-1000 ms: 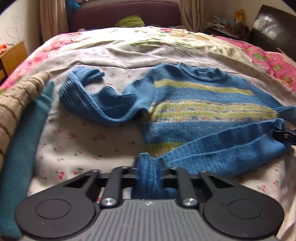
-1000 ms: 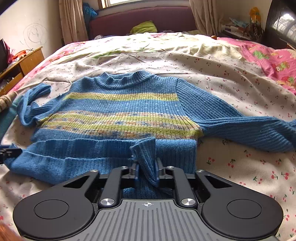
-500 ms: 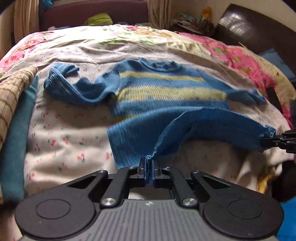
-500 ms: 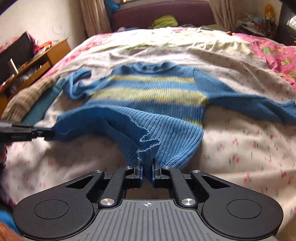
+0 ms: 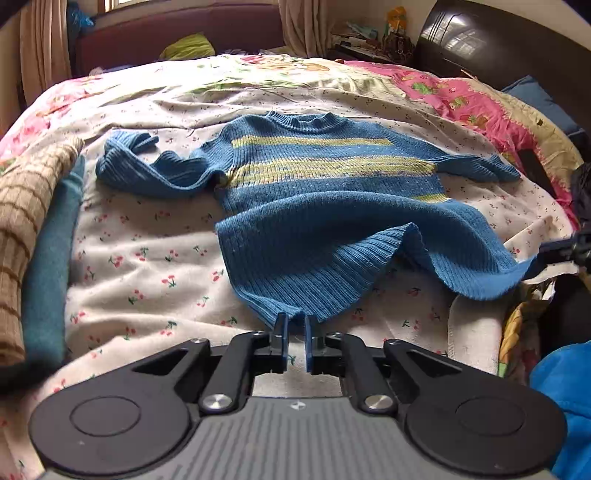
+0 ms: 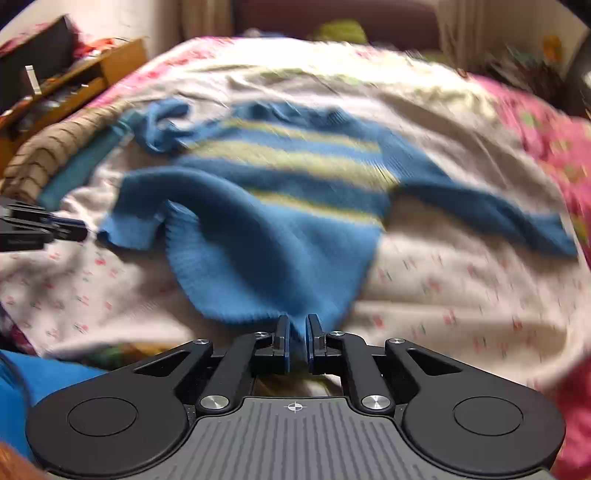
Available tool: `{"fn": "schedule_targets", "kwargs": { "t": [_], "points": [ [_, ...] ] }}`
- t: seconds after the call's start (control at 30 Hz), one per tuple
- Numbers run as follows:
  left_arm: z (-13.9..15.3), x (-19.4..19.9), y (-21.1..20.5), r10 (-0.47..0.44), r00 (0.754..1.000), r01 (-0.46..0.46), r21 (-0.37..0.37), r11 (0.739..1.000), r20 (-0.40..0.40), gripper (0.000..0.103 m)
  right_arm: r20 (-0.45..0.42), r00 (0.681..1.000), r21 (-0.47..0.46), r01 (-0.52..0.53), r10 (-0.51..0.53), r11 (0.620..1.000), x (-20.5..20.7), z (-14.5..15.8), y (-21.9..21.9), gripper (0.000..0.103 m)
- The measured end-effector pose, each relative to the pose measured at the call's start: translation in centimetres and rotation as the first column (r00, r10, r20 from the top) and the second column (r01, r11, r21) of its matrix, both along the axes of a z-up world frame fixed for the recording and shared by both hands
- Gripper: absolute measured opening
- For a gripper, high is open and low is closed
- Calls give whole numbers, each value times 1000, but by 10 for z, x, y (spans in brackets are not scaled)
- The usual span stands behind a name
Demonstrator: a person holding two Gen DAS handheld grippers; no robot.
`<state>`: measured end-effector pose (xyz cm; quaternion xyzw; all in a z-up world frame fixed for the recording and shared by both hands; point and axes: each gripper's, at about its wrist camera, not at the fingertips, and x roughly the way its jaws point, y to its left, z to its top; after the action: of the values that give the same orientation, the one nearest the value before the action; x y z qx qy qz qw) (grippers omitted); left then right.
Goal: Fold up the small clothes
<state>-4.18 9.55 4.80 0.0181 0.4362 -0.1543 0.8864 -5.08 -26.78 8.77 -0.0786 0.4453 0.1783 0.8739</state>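
- Blue sweater (image 5: pixel 332 221) with yellow-green stripes lies front-up on the cherry-print bedsheet (image 5: pixel 147 266), collar toward the far headboard (image 5: pixel 177 33).
- Hem is pulled toward the cameras and partly lifted off the sheet; the middle of the hem sags in a fold between the two held corners.
- Left gripper (image 5: pixel 295 332): jaws nearly together, with a narrow gap showing between the blue pads. The sweater's near hem corner reaches the fingertips; whether the cloth is truly clamped, I cannot tell.
- Right gripper (image 6: pixel 296 330): jaws close, and a tongue of blue knit runs down between the pads, so it pinches the other hem corner.
- In the left view the right gripper shows at the right edge, touching the raised hem edge.
- In the right view the left gripper's tip shows at the left edge, just beside the curled hem corner; contact is unclear due to blur.
- One sleeve (image 5: pixel 147 170) is bunched and crumpled on the left side of the left view; the other sleeve (image 6: pixel 498 218) lies stretched out flat on the sheet.
- Folded tan plaid cloth (image 5: pixel 26 206) and teal cloth (image 5: pixel 51 266) sit along the left bed edge, apart from the sweater.
- Pink floral blanket (image 5: pixel 461 99) covers the right side of the bed.
- Right view is motion-blurred.
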Motion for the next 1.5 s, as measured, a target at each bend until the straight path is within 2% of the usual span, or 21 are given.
{"fn": "schedule_targets", "kwargs": {
  "t": [0.03, 0.13, 0.2, 0.27, 0.3, 0.37, 0.4, 0.43, 0.5, 0.57, 0.67, 0.73, 0.87, 1.0, 1.1, 1.23, 1.33, 1.43, 1.5],
  "points": [
    [-1, 3, -1, -5, 1000, 5, 4, 1000, -2, 34, 21, 999, 4, -36, 36, 999, 2, 6, 10, 12],
    [-4, 12, -2, 27, 1000, -27, 15, 1000, 1, 52, 48, 992, 8, -119, 118, 993, 13, 8, 37, 12],
    [-7, 19, 1, 64, 998, -64, 6, 998, -14, 58, 55, 986, 12, -160, 159, 987, 22, 4, 56, 12],
    [-13, 30, 7, 111, 992, -112, -13, 994, -55, 59, 63, 979, 21, -197, 195, 980, 30, 1, 72, 12],
    [-18, 36, 10, 123, 988, -126, -24, 992, -89, 58, 59, 977, 29, -207, 205, 978, 33, -1, 77, 12],
    [-28, 43, 11, 133, 979, -142, -48, 989, -154, 46, 51, 974, 50, -223, 220, 974, 38, -5, 87, 12],
    [-32, 46, 12, 123, 975, -137, -67, 988, -183, 23, 48, 972, 60, -232, 230, 971, 41, -6, 91, 12],
    [-35, 48, 12, 120, 970, -141, -88, 986, -210, 17, 45, 971, 74, -238, 235, 969, 43, -8, 95, 13],
    [-35, 48, 17, 135, 967, -164, -123, 979, -217, 16, 42, 966, 102, -258, 255, 961, 46, -9, 99, 16],
    [-29, 44, 23, 145, 968, -180, -162, 970, -205, 16, 49, 958, 115, -286, 282, 951, 47, -10, 104, 28],
    [-14, 36, 38, 169, 968, -209, -227, 951, -186, 16, 51, 947, 118, -322, 318, 939, 49, -12, 111, 36],
    [-3, 29, 47, 186, 967, -227, -255, 940, -176, 16, 54, 935, 121, -356, 352, 927, 49, -12, 116, 45],
    [16, 16, 64, 204, 964, -249, -308, 918, -170, 16, 66, 905, 125, -426, 421, 896, 49, -14, 127, 54],
    [27, 3, 77, 240, 960, -274, -294, 916, -148, 16, 36, 874, 162, -484, 485, 860, 50, -19, 141, 55],
    [26, -2, 88, 277, 947, -313, -274, 909, -162, 15, -5, 857, 223, -501, 515, 836, 52, -28, 152, 55],
    [21, -16, 92, 314, 935, -342, -195, 919, -163, 13, -83, 830, 290, -509, 551, 810, 46, -44, 164, 55],
    [23, -18, 90, 304, 942, -329, -209, 921, -145, 13, -80, 849, 286, -482, 522, 828, 44, -44, 156, 55],
    [32, -11, 71, 251, 965, -262, -189, 946, -80, 13, -45, 896, 291, -412, 442, 864, 49, -34, 133, 55],
    [35, 1, 53, 193, 980, -201, -210, 957, -56, 13, -24, 931, 307, -339, 364, 889, 55, -29, 112, 55]
  ]
}}
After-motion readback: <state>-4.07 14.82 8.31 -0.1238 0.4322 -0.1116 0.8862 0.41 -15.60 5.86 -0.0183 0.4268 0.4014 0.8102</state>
